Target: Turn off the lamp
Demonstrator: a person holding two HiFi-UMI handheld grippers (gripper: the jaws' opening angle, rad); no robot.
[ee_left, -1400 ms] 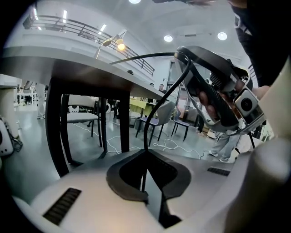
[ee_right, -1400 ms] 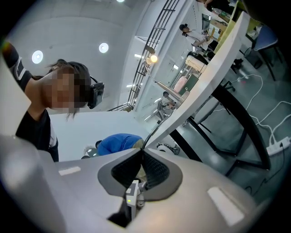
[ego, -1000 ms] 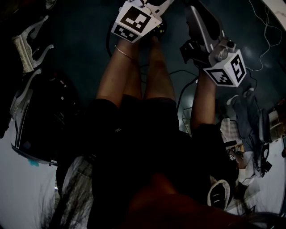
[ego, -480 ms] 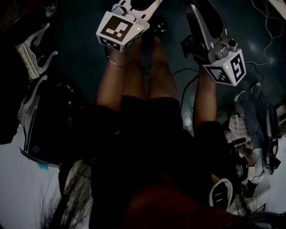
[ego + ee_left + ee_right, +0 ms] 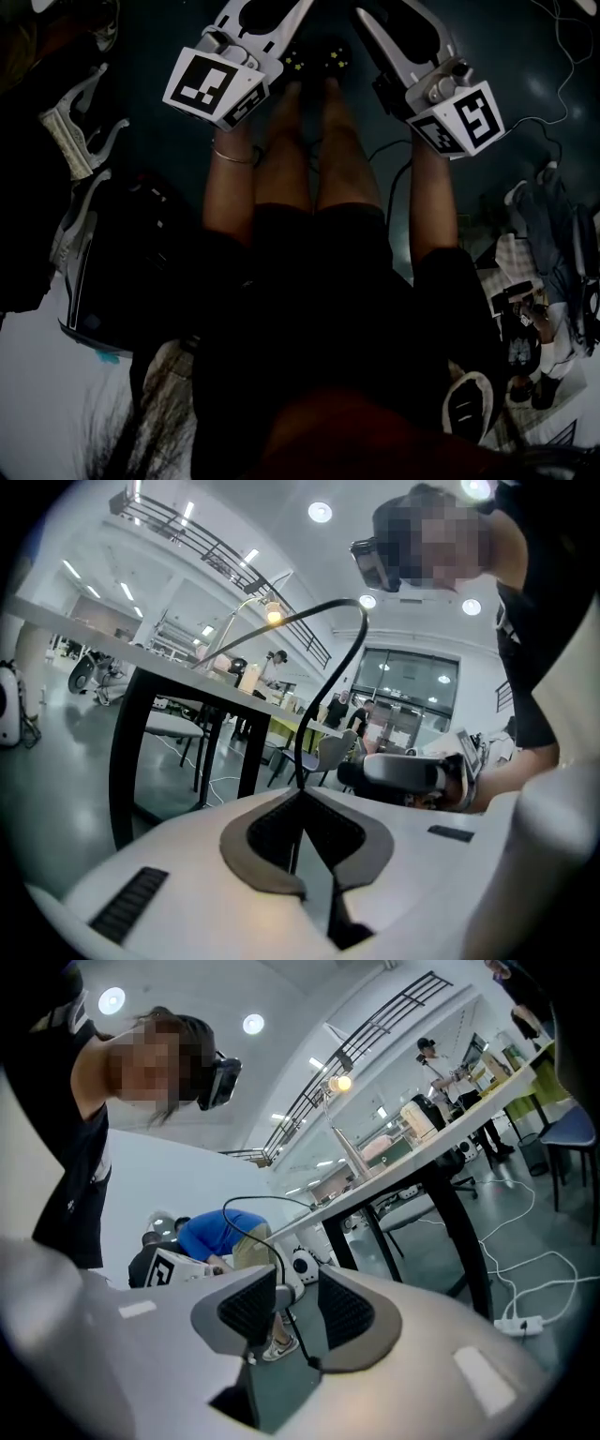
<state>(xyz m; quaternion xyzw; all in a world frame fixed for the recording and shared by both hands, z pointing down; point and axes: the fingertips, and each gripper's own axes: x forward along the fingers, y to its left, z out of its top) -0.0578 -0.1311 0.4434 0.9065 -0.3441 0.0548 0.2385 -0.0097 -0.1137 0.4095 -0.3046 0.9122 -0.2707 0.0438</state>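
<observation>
The lamp (image 5: pixel 273 617) glows on a thin arm above a black-legged table (image 5: pixel 131 752); its bulb (image 5: pixel 339 1083) is also lit in the right gripper view. A black cable (image 5: pixel 330 630) arcs up from my left gripper (image 5: pixel 300 794), whose jaws are closed on it at the tips. My right gripper (image 5: pixel 298 1288) has just been opening; the black cable (image 5: pixel 292 1340) runs through the gap without the pads pressing it. In the dark head view both marker cubes (image 5: pixel 216 86) (image 5: pixel 457 117) sit at the top, with the jaw tips cut off.
The person's bare legs (image 5: pixel 300 150) stand below the grippers. A person in blue (image 5: pixel 211 1237) bends over behind. A white power strip (image 5: pixel 520 1321) and cords lie on the floor by the table. Chairs (image 5: pixel 178 726) stand under it. Shoes and bags (image 5: pixel 75 141) lie at the left.
In the head view the left gripper has risen toward the camera, its cube larger and further left. The right gripper has shifted slightly and rolled.
</observation>
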